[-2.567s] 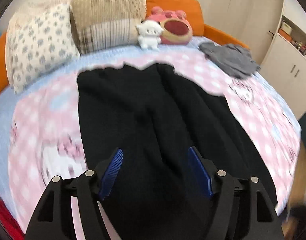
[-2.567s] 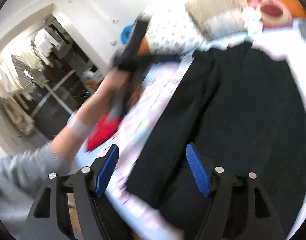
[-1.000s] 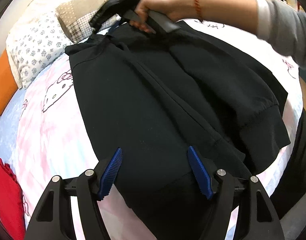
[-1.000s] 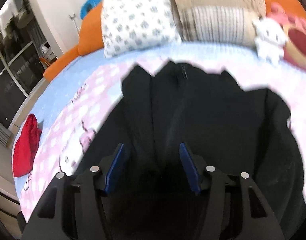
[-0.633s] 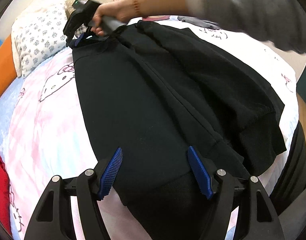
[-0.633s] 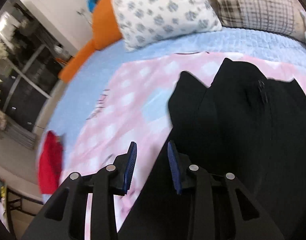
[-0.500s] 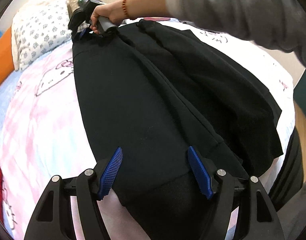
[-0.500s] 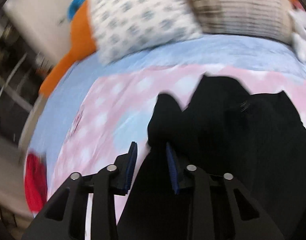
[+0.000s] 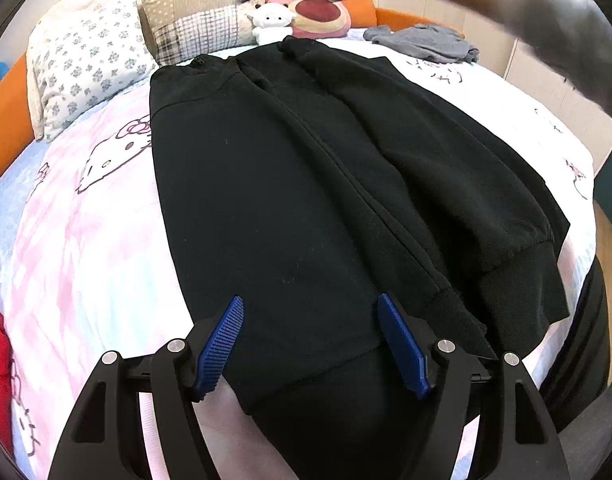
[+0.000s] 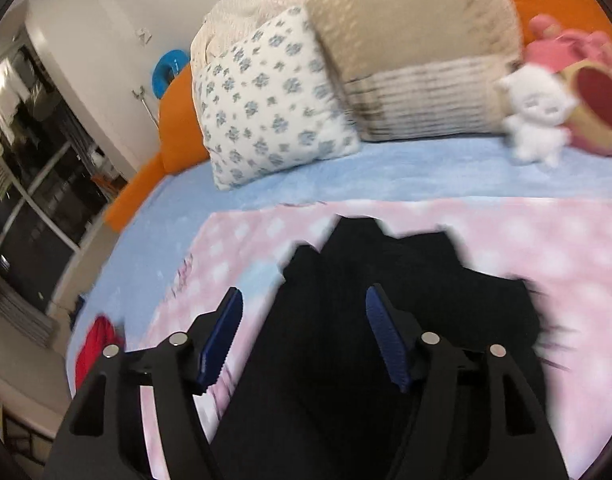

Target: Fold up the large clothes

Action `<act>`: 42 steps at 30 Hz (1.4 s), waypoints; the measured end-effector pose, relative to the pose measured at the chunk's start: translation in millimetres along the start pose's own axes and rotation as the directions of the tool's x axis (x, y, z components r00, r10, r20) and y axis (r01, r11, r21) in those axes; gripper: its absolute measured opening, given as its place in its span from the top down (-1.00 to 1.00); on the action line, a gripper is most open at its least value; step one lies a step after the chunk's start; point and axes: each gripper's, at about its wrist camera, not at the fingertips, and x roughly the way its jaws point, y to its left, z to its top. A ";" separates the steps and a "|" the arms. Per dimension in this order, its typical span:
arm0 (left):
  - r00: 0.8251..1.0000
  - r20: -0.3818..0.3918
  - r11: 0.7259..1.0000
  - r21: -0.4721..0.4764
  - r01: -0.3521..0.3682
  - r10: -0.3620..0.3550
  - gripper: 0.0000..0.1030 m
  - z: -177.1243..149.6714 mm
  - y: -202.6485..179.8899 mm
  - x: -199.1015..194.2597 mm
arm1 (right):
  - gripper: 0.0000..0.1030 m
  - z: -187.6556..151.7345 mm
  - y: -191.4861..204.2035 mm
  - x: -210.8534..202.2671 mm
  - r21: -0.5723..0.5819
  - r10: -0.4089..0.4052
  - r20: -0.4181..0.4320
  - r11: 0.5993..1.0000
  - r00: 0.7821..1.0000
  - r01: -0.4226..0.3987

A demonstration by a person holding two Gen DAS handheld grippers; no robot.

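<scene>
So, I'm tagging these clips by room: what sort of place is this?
Most likely a bedroom: the black garment lies on a cartoon-print bedspread, with pillows and plush toys behind it.

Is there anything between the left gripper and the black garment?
Nothing visible. The left gripper hangs open right over the black garment's near hem, with no other object between its fingers and the cloth.
</scene>
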 end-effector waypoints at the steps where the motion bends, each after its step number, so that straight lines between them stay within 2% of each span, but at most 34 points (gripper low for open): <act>1: 1.000 -0.015 1.000 -0.013 -0.002 0.001 -0.41 6.0 -0.8 -2.2 | -0.49 -9.0 -7.6 -22.5 -0.026 -0.044 -0.005 0.999 0.999 0.044; 3: 0.999 -0.003 0.999 -0.023 0.034 -0.034 -0.42 20.2 -8.4 -11.6 | -0.55 -30.6 -30.9 -66.7 -0.084 -0.142 -0.014 0.987 0.990 0.140; 5: 0.998 0.039 0.999 0.011 0.039 -0.039 -0.62 38.4 -26.5 -24.3 | -0.55 -50.5 -55.7 -97.0 -0.076 -0.203 -0.036 0.977 0.979 0.200; 6: 0.997 0.066 0.999 0.039 0.026 -0.028 -0.77 48.6 -39.5 -29.8 | -0.55 -58.1 -68.5 -105.9 -0.051 -0.208 -0.044 0.977 0.977 0.206; 9: 0.993 0.112 0.986 0.168 0.014 -0.033 -0.80 78.5 -91.6 -34.0 | -0.55 -82.8 -113.0 -133.2 0.083 -0.200 -0.048 0.976 0.979 0.203; 12: 0.990 0.129 0.948 0.317 0.010 -0.054 -0.81 97.2 -156.3 -26.7 | -0.55 -103.8 -144.4 -147.7 0.172 -0.190 -0.055 0.965 0.980 0.197; 15: 0.991 0.116 0.896 0.444 0.001 -0.059 -0.81 100.4 -220.7 -8.4 | -0.55 -120.2 -157.0 -151.9 0.186 -0.179 -0.070 0.964 0.981 0.189; 17: 0.996 0.078 0.873 0.487 -0.002 -0.042 -0.81 101.1 -250.4 9.0 | -0.55 -127.0 -157.4 -151.0 0.165 -0.179 -0.091 0.967 0.980 0.192; 18: 0.998 0.050 0.872 0.490 -0.002 -0.026 -0.81 101.7 -260.9 19.5 | -0.55 -130.7 -156.0 -151.0 0.145 -0.180 -0.105 0.970 0.978 0.194; 20: 1.000 0.011 0.875 0.483 -0.026 0.023 -0.81 99.2 -271.4 35.6 | -0.53 -136.2 -152.9 -149.3 0.109 -0.178 -0.120 0.975 0.977 0.191; 21: 0.997 -0.011 0.874 0.482 -0.060 0.075 -0.81 97.8 -275.1 47.6 | -0.53 -138.6 -151.2 -150.2 0.095 -0.176 -0.125 0.978 0.976 0.188; 23: 0.985 -0.087 0.876 0.473 -0.090 0.148 -0.81 94.0 -275.3 67.6 | -0.53 -142.4 -147.0 -150.7 0.074 -0.161 -0.132 0.982 0.978 0.172; 24: 0.981 -0.123 0.887 0.455 -0.078 0.150 -0.81 92.1 -275.1 71.6 | -0.53 -144.1 -143.2 -150.5 0.058 -0.153 -0.134 0.985 0.979 0.162; 26: 0.984 -0.147 0.915 0.403 -0.032 0.100 -0.81 94.9 -272.3 68.0 | -0.53 -146.3 -135.8 -148.3 0.031 -0.143 -0.137 0.988 0.980 0.148; 28: 0.983 -0.182 0.938 0.345 0.038 0.027 -0.81 98.0 -271.2 66.2 | -0.53 -147.6 -129.4 -144.7 0.007 -0.127 -0.140 0.992 0.982 0.129; 30: 0.975 -0.216 0.950 0.295 0.107 -0.043 -0.81 99.4 -272.1 69.2 | -0.53 -147.8 -124.3 -140.1 0.008 -0.093 -0.140 0.995 0.986 0.095; 31: 0.974 -0.223 0.950 0.292 0.111 -0.045 -0.81 99.1 -273.9 70.6 | -0.53 -147.5 -123.8 -139.4 0.018 -0.077 -0.135 0.997 0.988 0.080; 33: 0.974 -0.224 0.935 0.354 0.038 0.045 -0.81 91.8 -282.4 79.7 | -0.53 -145.2 -123.1 -139.2 0.050 -0.042 -0.104 0.998 0.994 0.047; 39: 0.970 -0.220 0.928 0.373 -0.017 0.106 -0.81 88.7 -272.2 71.4 | -0.53 -136.8 -115.5 -138.5 0.057 -0.024 -0.080 0.998 0.996 0.028; 41: 0.968 -0.230 0.937 0.350 -0.013 0.099 -0.70 90.8 -260.2 68.7 | -0.53 -134.0 -111.2 -136.5 0.045 -0.025 -0.080 0.999 0.996 0.028; 42: 0.966 -0.245 0.945 0.326 0.004 0.080 -0.55 90.8 -254.6 66.7 | -0.53 -133.0 -109.7 -135.5 0.040 -0.024 -0.080 0.999 0.997 0.028</act>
